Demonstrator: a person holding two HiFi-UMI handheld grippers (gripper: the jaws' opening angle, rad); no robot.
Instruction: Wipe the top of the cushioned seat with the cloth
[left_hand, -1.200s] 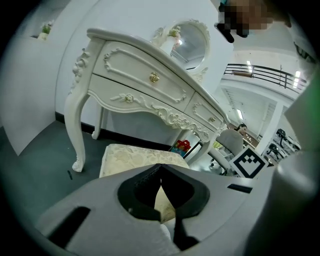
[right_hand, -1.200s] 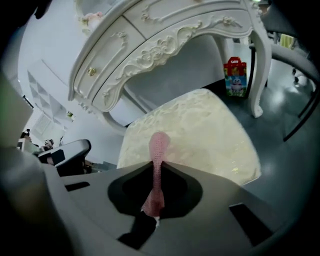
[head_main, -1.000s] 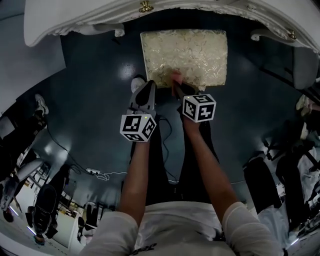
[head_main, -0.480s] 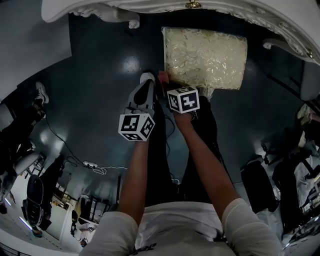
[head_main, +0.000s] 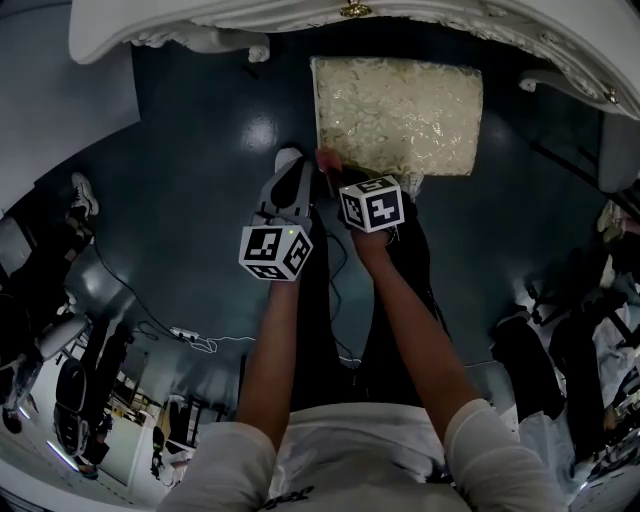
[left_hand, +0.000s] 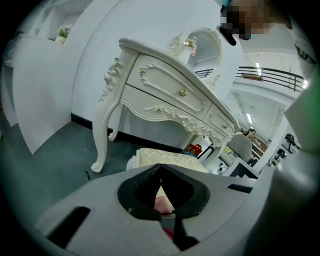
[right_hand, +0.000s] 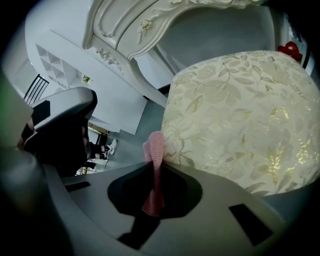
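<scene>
We hold the right tool (head_main: 335, 178) clenched on a pink cloth (head_main: 325, 157) at the near left corner of the cushioned seat (head_main: 400, 110). The seat stands on the dark floor (head_main: 200, 150), just in front of a white carved dressing table (head_main: 300, 20).

In the right gripper view the cloth (right_hand: 155, 150) is pinched as a narrow strip between the closed jaws of the right tool (right_hand: 156, 167). Its free end rises beside the corner of the seat (right_hand: 240, 115), whose pale top has a leaf pattern. We cannot tell whether cloth and cushion touch.

The left tool (head_main: 290, 195) hangs over the floor just left of that corner, close beside the right tool. In its own view the left tool (left_hand: 160, 167) has its jaws drawn together with nothing between them. Beyond the left tool lie the seat (left_hand: 165, 159), the dressing table (left_hand: 170, 90) with its oval mirror (left_hand: 202, 47), and a red package (left_hand: 194, 149) under the table.
</scene>
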